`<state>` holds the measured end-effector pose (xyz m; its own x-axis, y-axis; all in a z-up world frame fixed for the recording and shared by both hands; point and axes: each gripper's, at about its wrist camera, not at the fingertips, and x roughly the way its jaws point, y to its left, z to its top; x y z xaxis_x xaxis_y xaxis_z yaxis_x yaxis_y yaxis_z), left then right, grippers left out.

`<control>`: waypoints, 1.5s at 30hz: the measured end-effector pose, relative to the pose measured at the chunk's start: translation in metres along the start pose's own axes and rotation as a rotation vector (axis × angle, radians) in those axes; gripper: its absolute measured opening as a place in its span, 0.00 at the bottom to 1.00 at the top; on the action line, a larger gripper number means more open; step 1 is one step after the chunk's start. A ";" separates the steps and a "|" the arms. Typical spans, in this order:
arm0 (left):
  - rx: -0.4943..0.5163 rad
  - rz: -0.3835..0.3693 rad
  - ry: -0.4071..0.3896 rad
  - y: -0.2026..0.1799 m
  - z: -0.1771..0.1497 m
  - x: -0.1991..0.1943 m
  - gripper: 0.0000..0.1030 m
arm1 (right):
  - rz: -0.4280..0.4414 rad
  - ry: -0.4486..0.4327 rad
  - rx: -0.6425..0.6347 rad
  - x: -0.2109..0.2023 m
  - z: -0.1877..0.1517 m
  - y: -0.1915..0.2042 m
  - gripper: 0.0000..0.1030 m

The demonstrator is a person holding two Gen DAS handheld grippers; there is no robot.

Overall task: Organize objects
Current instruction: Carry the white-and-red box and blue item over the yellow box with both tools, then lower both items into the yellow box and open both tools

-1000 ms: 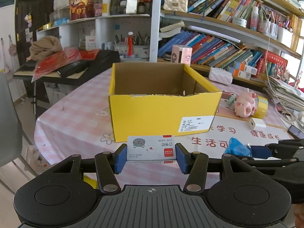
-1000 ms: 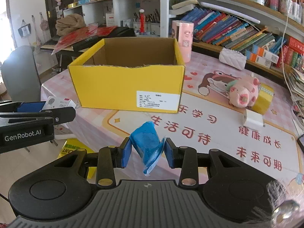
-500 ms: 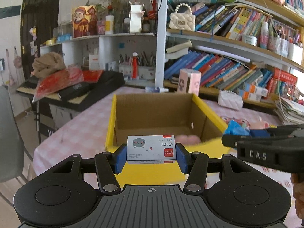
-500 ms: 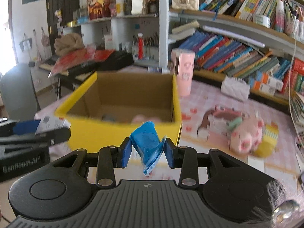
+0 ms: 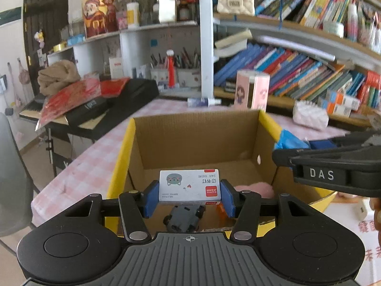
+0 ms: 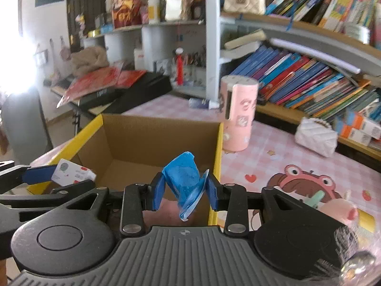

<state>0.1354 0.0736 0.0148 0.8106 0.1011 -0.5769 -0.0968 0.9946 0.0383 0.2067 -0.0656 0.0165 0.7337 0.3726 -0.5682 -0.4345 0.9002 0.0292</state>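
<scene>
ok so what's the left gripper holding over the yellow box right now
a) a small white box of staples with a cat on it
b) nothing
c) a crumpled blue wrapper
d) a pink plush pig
a: in the left wrist view the left gripper has its blue fingers pressed on both ends of the small white staple box with a grey cat face, above the open yellow box.

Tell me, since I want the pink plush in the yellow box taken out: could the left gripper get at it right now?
Probably not. The left gripper is shut on the staples box, so its jaws are full. The pink plush lies low in the yellow box, which is open on top.
</scene>
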 end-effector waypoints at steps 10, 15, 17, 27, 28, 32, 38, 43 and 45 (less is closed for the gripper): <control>0.027 0.015 0.110 -0.006 0.002 0.037 0.51 | 0.057 0.052 -0.114 0.039 0.005 0.005 0.34; 0.032 0.015 0.150 -0.008 0.000 0.047 0.51 | 0.092 0.104 -0.155 0.057 0.006 0.004 0.34; 0.022 0.015 0.160 -0.007 0.000 0.050 0.51 | 0.102 0.119 -0.173 0.061 0.006 0.006 0.34; -0.026 0.000 0.214 -0.002 -0.001 0.062 0.51 | 0.131 0.151 -0.296 0.073 0.008 0.021 0.34; -0.024 0.002 0.214 -0.003 -0.001 0.062 0.51 | 0.133 0.158 -0.311 0.073 0.007 0.022 0.34; -0.031 0.004 0.218 -0.003 -0.001 0.063 0.52 | 0.131 0.170 -0.324 0.076 0.009 0.023 0.34; -0.035 0.021 0.208 -0.003 -0.002 0.060 0.52 | 0.137 0.170 -0.326 0.076 0.008 0.022 0.34; -0.034 0.030 0.179 -0.002 -0.002 0.053 0.63 | 0.137 0.159 -0.316 0.075 0.008 0.022 0.34; -0.025 0.033 0.159 -0.003 -0.002 0.048 0.65 | 0.121 0.142 -0.313 0.072 0.007 0.022 0.35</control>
<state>0.1736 0.0752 -0.0145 0.7051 0.1265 -0.6978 -0.1375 0.9897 0.0404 0.2542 -0.0173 -0.0182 0.5966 0.4174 -0.6855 -0.6689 0.7306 -0.1373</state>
